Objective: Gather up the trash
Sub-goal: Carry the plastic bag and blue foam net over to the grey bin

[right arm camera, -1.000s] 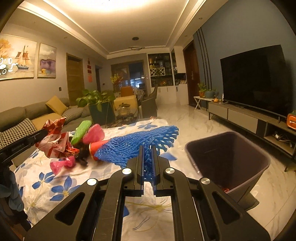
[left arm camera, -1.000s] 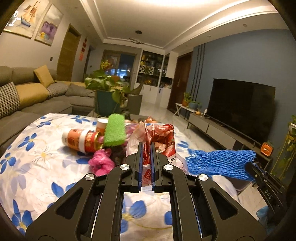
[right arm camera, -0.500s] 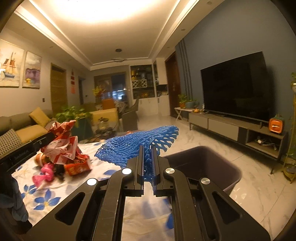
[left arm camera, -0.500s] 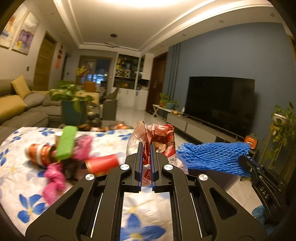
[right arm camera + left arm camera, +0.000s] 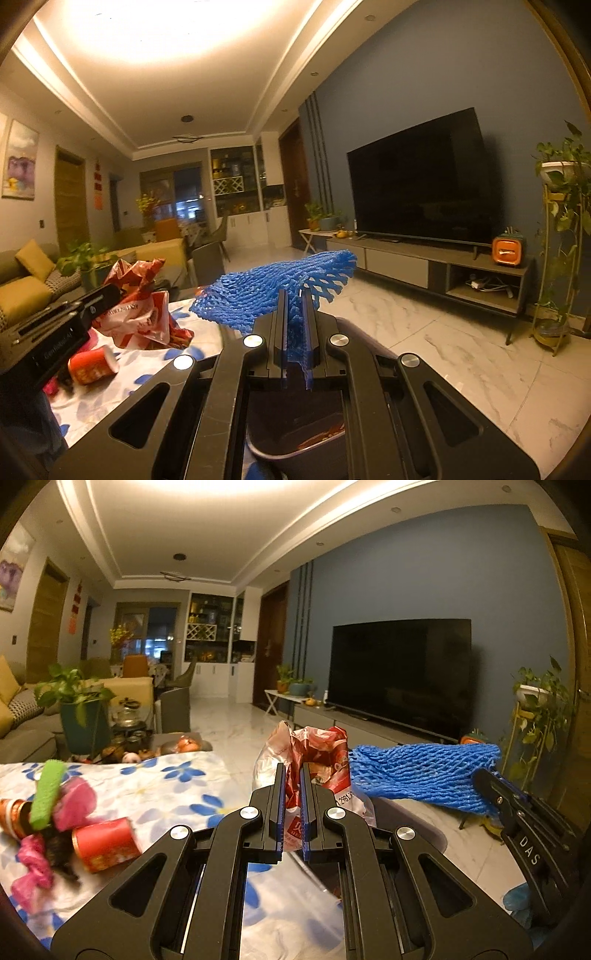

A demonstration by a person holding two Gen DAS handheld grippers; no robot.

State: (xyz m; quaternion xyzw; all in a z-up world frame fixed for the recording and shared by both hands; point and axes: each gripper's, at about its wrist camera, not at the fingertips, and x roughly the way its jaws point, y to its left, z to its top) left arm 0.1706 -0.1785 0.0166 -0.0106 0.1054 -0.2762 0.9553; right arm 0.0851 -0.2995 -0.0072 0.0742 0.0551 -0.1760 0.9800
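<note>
My left gripper (image 5: 291, 771) is shut on a crumpled red and white snack bag (image 5: 317, 753), held in the air past the table edge. My right gripper (image 5: 294, 295) is shut on a blue foam net (image 5: 280, 288), seen from the left wrist as the blue net (image 5: 417, 771) at the right. A dark bin (image 5: 295, 443) sits below both grippers, mostly hidden by my fingers; its rim (image 5: 417, 823) shows under the bag. The snack bag (image 5: 140, 310) also hangs left of the net.
On the floral tablecloth (image 5: 166, 782) lie a red paper cup (image 5: 103, 843), a green foam strip (image 5: 46, 794), pink wrappers (image 5: 31, 867) and a can (image 5: 11, 816). A television (image 5: 421, 188) on a low cabinet (image 5: 436, 273), a plant stand (image 5: 561, 258) and marble floor (image 5: 461, 350) lie to the right.
Both grippers have swung right, away from the table and over the bin, each still holding its item. The trash pile has slid to the left of both views.
</note>
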